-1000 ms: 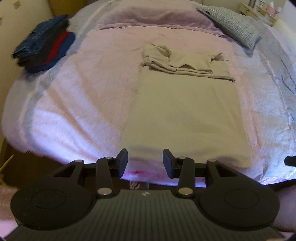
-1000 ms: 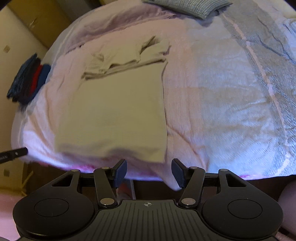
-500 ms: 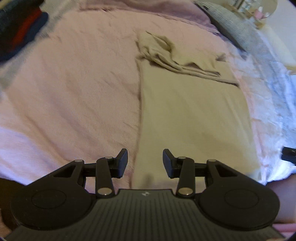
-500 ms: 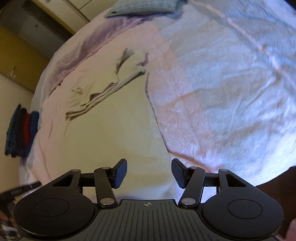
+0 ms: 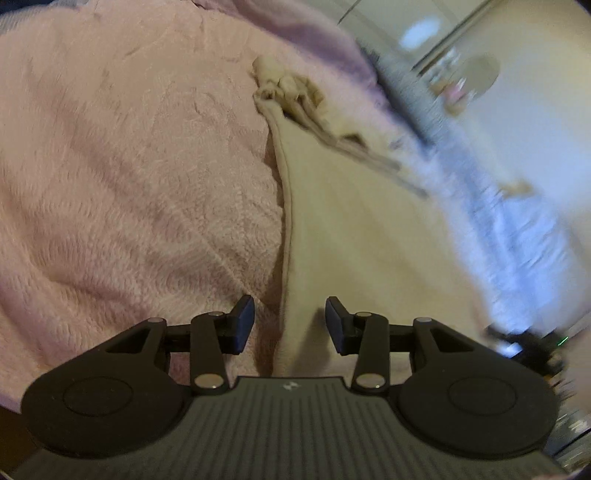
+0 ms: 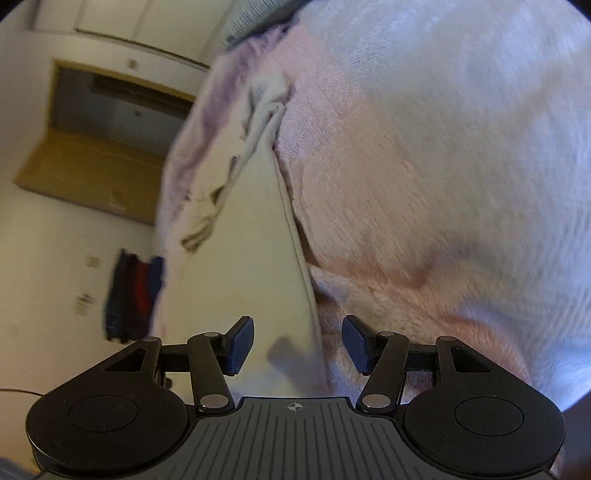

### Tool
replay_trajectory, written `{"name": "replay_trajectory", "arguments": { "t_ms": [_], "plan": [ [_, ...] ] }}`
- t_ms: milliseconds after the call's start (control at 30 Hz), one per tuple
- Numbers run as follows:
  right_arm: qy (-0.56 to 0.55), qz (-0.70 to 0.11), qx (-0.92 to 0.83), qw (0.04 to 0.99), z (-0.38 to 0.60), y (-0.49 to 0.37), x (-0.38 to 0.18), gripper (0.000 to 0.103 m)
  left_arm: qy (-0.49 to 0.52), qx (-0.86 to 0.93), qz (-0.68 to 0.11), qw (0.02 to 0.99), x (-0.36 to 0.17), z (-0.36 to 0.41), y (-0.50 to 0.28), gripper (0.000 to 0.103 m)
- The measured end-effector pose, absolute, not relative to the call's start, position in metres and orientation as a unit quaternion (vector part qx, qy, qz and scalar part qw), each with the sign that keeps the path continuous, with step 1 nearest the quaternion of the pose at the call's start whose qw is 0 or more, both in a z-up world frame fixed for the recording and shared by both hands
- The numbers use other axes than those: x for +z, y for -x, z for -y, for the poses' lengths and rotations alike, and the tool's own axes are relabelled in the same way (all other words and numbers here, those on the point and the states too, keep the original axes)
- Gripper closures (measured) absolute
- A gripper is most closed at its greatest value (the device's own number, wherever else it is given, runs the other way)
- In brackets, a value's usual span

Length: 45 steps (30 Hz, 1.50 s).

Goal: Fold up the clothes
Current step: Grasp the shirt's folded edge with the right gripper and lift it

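Left gripper [image 5: 290, 323]: low over shirt [image 5: 354, 236] edge, jaws wide, holding nothing.
Right gripper [image 6: 297, 345]: same (opp. edge), on blanket [image 6: 424, 166].

A home bedroom; a bed spread with a fluffy pink blanket [image 5: 129, 177] fills most of both views; a beige garment [image 5: 354, 236] lies flat on the blanket, its far end bunched; beyond the blanket's far edge runs a purple sheet [image 5: 306, 33]; off the blanket's left edge in the right wrist view sits a stack of folded dark clothes [image 6: 135, 295], and past it a cream wall with a recessed wooden doorway [image 6: 99, 147].
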State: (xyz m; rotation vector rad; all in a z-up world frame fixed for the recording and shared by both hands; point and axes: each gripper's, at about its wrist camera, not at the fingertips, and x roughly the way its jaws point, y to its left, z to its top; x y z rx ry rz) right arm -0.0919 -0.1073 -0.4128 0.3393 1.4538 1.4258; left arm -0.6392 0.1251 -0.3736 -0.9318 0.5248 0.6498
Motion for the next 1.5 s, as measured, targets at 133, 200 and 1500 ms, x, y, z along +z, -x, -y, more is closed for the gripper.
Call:
{"name": "replay_trajectory", "arguments": {
  "t_ms": [133, 200, 1500],
  "plan": [
    [-0.182, -0.566, 0.611, 0.523, 0.128, 0.103, -0.423, 0.046, 0.452, 0.273, -0.182, 0.83, -0.39, -0.122, 0.661, 0.065],
    [-0.189, -0.553, 0.61, 0.534, 0.136, 0.11, -0.421, 0.046, 0.48, 0.256, -0.165, 0.823, -0.397, -0.124, 0.667, 0.066],
    [-0.205, -0.589, 0.618, 0.479, 0.127, 0.102, -0.403, 0.1, 0.506, 0.229, -0.109, 0.825, -0.39, -0.114, 0.672, 0.102]
  ]
}}
